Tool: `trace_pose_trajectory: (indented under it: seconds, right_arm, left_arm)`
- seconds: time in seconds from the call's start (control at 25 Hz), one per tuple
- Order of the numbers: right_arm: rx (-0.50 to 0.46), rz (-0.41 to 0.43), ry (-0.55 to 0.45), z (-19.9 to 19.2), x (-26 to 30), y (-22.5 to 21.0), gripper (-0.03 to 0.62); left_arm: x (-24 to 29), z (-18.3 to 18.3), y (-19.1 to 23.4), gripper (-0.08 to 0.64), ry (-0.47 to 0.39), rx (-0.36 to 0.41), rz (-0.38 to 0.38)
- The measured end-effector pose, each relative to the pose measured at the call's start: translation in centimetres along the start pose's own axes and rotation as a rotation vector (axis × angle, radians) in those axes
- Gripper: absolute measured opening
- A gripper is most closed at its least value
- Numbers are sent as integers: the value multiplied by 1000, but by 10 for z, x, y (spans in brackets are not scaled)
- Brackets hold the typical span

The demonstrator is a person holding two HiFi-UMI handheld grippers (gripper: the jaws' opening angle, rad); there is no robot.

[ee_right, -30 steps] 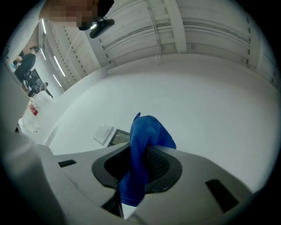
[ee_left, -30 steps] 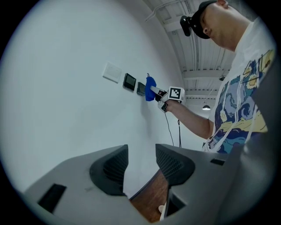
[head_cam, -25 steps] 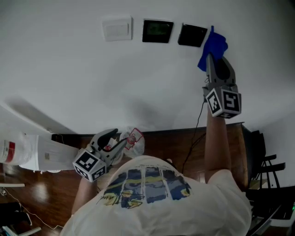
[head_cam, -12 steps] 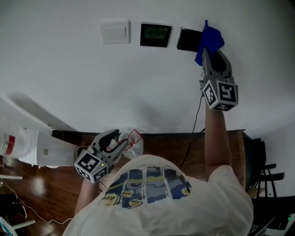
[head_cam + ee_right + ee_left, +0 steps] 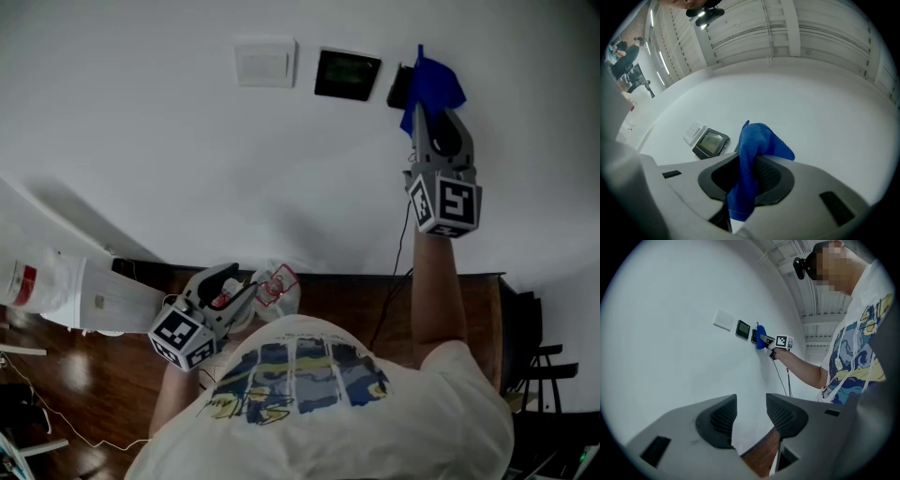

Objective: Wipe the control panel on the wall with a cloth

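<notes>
Up at the wall, the right gripper (image 5: 427, 111) has its jaws clamped on a blue cloth (image 5: 433, 84). The cloth lies against the black panel (image 5: 399, 86) and covers most of it. To that panel's left, the screen panel (image 5: 348, 75) and a white switch plate (image 5: 265, 64) are uncovered. The right gripper view shows the cloth folded between the pads and trailing down past them, but the black panel is hidden behind it there. The left gripper (image 5: 751, 414) hangs low by the person's waist. Its own view alone shows plainly that its jaws are apart with nothing between them, only wall and a brown wooden surface (image 5: 761, 453) beyond.
</notes>
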State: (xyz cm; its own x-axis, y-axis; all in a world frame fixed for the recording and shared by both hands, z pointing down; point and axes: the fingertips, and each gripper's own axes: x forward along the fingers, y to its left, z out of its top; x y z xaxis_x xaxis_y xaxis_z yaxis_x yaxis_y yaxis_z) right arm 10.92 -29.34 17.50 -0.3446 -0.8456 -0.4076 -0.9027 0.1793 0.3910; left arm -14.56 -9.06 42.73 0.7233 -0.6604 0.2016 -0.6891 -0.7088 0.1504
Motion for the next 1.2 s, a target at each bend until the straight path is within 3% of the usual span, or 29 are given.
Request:
trace_pose_trajectory:
  seconds: [0.36,0.8,1.2]
  right_arm:
    - [24,89,-51,21,21,68,94]
    - [59,235,-83,40,50,154,94]
    - [70,304,-101,56,33,168,94]
  left_arm:
    - [-25,-11,10,175,15,-7,-8]
    - [-62,-23,20,176,8,-34,60]
    - [-59,-24,16,176,-4,-30,52]
